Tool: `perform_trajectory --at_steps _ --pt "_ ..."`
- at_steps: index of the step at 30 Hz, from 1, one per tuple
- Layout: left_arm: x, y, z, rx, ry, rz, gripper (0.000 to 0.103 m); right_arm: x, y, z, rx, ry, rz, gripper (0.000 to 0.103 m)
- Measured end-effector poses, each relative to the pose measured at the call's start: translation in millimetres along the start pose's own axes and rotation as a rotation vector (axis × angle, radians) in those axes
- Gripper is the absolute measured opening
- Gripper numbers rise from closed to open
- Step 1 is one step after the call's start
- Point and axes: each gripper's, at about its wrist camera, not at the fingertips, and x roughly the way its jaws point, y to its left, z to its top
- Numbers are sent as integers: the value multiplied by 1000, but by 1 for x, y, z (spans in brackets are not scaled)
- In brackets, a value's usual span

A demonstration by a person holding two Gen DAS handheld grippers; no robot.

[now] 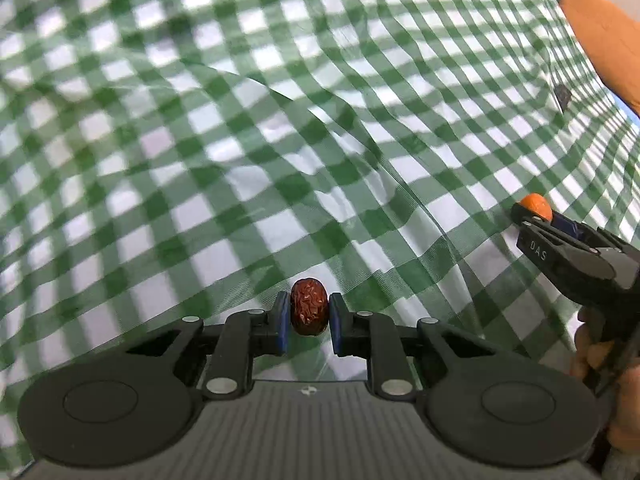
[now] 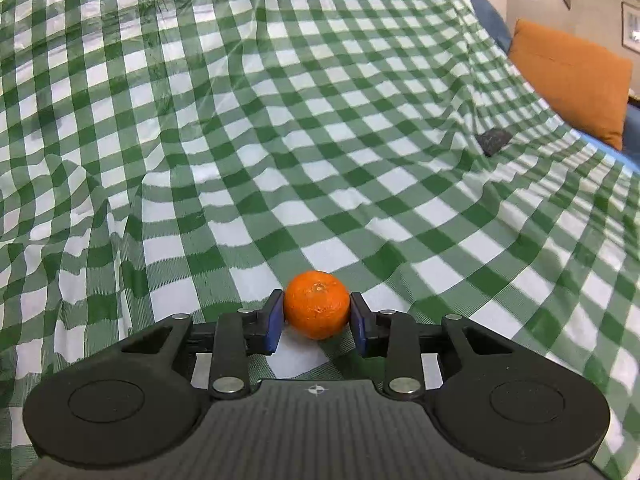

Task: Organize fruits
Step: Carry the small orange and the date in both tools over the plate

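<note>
Two grippers are each pinching one fruit. The left gripper (image 1: 308, 314) is squeezing a red date (image 1: 309, 306). The right gripper (image 2: 317, 314) is clamping a mandarin (image 2: 317, 304) above the checked cloth (image 2: 280, 140)

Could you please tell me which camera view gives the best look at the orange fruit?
The right wrist view: the orange fruit sits central and sharp between the right gripper pads, its peel texture clear. The left wrist view shows only a small sliver of it at the right edge, mostly hidden behind that gripper.

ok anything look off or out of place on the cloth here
A small dark flat object lies alone on the rumpled green checked cloth near the orange cushion; what it is I cannot tell. Nothing looks spilled or damaged.
</note>
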Motion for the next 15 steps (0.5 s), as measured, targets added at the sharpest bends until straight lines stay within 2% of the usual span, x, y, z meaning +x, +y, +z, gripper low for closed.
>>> perform_trajectory --at_steps 2,5,11,15 --pt "-24 7 -3 -22 2 35 22 -16 3 6 -10 -20 12 36" --pt "-66 21 -16 -61 -11 73 22 -60 9 12 -59 -48 91 36" --pt "-146 46 -66 -109 -29 158 22 -163 16 13 -150 -34 329 36" --pt "-196 64 -116 -184 8 213 22 -228 32 6 -218 7 489 36"
